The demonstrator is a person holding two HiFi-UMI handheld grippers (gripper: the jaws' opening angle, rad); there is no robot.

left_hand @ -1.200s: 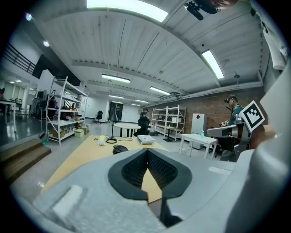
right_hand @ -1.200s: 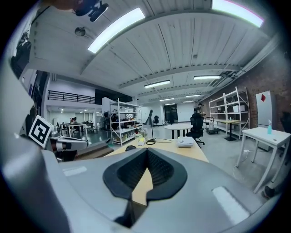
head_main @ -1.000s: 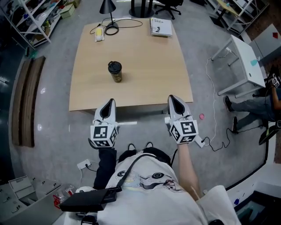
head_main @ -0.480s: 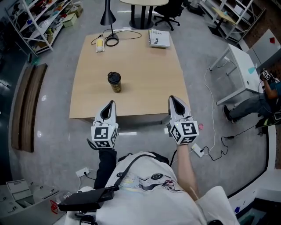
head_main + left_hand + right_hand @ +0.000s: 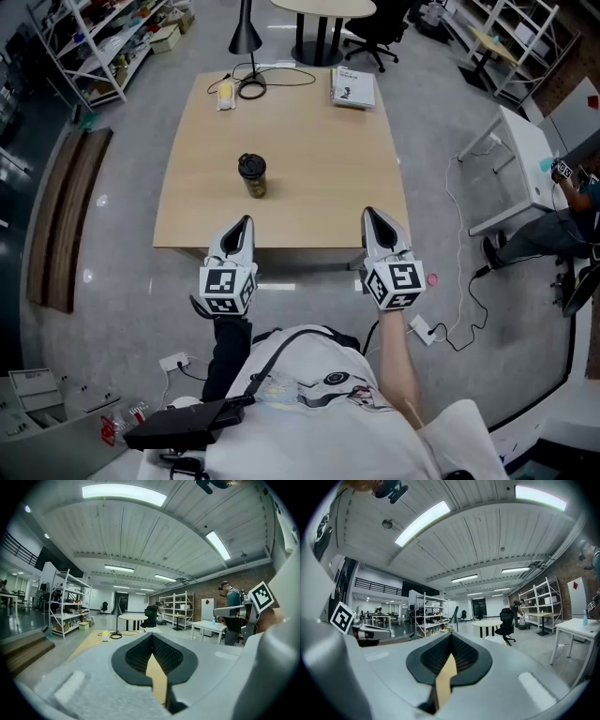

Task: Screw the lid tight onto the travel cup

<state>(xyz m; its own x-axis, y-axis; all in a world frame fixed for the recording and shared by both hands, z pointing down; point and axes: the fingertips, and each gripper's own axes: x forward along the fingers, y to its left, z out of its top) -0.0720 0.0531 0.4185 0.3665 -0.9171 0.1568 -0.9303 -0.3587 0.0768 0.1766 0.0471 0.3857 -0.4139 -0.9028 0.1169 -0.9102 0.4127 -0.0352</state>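
Left tongs [image 5: 244, 223] closed empty, right tongs [image 5: 368, 216] likewise, travel cup [image 5: 253, 180] small, lid [image 5: 250, 165] seating unreadable

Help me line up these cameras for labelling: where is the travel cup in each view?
Head view: travel cup stands upright, middle of the table.
Left gripper view: not in it.
Right gripper view: not in it.
Shared landmark: the black lamp, in all three views.

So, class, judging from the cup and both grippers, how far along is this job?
Done: the lid sits on the travel cup, upright on the table. In hand: nothing; left gripper and right gripper are shut, empty, at the near edge. Left: reach, grip, tighten.
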